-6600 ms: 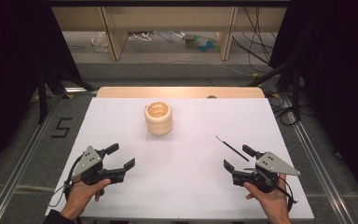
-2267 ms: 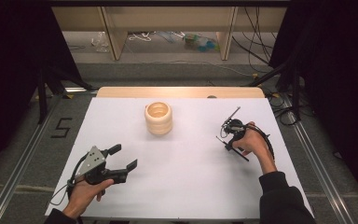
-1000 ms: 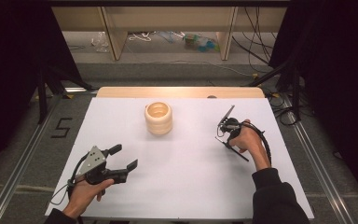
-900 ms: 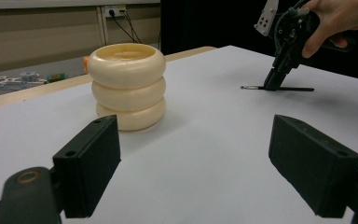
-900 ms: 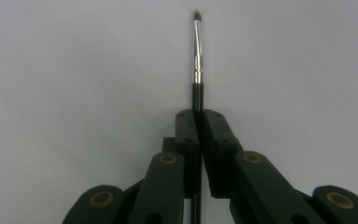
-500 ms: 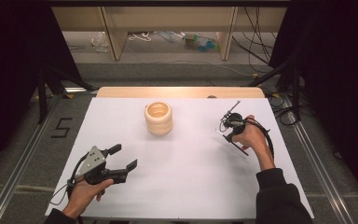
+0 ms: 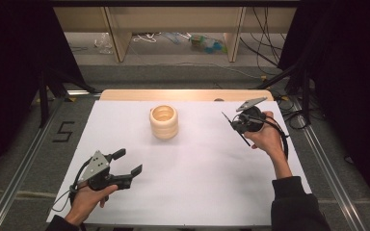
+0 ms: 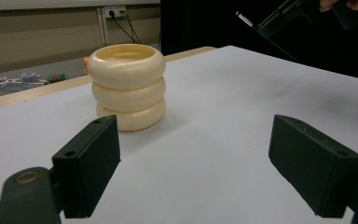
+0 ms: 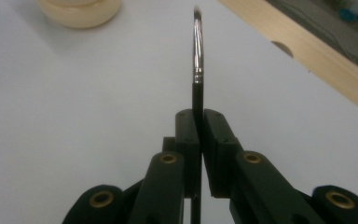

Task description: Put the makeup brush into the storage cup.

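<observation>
**Right tongs had the brush pinched, left ones just sat there wide apart**

Going left to right across the bench (image 7: 192, 192), which was covered in a white sheet. Down at the near left, the left tongs (image 7: 127, 162) were held low over the sheet in a hand (image 7: 87, 202), jaws spread wide with nothing between them. In the left gripper view you could see both black pads (image 8: 89, 171) standing well apart, aimed toward the cream holder (image 8: 128, 86).

That holder (image 7: 164, 122) looked like three fat rings stacked up, open at the top, and it stood upright around the middle of the bench, toward the far edge. Nothing was touching it.

Over on the right, the right tongs (image 7: 239, 126) were held up off the sheet in the other hand (image 7: 266, 138), well apart from the holder. They were clamped together on a thin black brush (image 7: 236, 130). The right gripper view showed it best: the brush handle (image 9: 197, 105) ran straight up between the two closed pads, with the shiny metal ferrule (image 9: 197, 49) sticking out past the tips. From the high view the brush sat at a slant, poking out both sides of the tongs.
</observation>
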`<move>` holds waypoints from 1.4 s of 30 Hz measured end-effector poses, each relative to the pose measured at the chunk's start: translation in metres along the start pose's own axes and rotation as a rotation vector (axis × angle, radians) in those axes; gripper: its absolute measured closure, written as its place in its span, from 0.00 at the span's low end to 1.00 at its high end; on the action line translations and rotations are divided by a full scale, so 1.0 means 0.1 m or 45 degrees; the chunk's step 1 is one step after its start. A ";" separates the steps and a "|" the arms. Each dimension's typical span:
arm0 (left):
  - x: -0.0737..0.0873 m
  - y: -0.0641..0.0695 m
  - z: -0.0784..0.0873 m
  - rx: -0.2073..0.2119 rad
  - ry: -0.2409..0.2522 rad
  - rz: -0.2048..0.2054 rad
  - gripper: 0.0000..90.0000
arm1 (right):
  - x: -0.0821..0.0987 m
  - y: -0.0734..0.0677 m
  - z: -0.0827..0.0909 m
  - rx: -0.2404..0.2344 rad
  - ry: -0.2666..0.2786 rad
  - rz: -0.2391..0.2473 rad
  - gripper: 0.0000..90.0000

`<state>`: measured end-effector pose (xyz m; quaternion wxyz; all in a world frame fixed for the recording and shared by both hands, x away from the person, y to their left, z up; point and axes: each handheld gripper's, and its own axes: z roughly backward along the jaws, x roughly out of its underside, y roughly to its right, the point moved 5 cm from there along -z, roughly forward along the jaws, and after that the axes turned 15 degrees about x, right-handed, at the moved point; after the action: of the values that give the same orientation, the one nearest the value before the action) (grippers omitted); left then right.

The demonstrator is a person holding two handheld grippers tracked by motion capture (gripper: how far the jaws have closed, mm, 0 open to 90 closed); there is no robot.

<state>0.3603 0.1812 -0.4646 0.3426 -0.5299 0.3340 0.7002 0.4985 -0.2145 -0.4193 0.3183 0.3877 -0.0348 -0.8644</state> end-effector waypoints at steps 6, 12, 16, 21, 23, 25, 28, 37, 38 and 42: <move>-0.02 0.01 -0.01 0.014 0.035 0.066 0.18 | -0.10 -0.05 0.12 -0.054 0.171 -0.090 0.95; -0.02 0.08 -0.08 0.048 0.031 0.076 0.18 | -0.20 -0.22 0.19 -0.145 0.320 -0.168 0.95; -0.04 0.11 -0.11 0.058 0.044 0.082 0.18 | -0.24 -0.38 0.24 -0.188 0.391 -0.183 0.95; -0.05 0.19 -0.23 0.078 0.039 0.085 0.18 | -0.25 -0.59 0.30 -0.255 0.440 -0.165 0.95; -0.05 0.24 -0.30 0.091 0.035 0.077 0.18 | -0.25 -0.66 0.32 -0.265 0.450 -0.144 0.95; -0.05 0.29 -0.37 0.105 0.021 0.065 0.18 | -0.25 -0.73 0.34 -0.300 0.470 -0.155 0.95; -0.04 0.37 -0.48 0.127 0.007 0.059 0.19 | -0.26 -0.83 0.36 -0.336 0.509 -0.175 0.95; -0.06 0.56 -0.77 0.181 0.030 0.049 0.18 | -0.22 -1.09 0.37 -0.408 0.536 -0.170 0.95; -0.06 0.58 -0.79 0.190 0.034 0.041 0.18 | -0.22 -1.11 0.37 -0.418 0.543 -0.170 0.95; -0.06 0.61 -0.86 0.192 0.034 0.046 0.18 | -0.22 -1.18 0.39 -0.423 0.583 -0.175 0.95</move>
<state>0.3547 0.0757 -0.4711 0.3642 -0.5060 0.3998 0.6720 0.4201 -0.1152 -0.4144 0.3179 0.5167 0.2064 -0.7677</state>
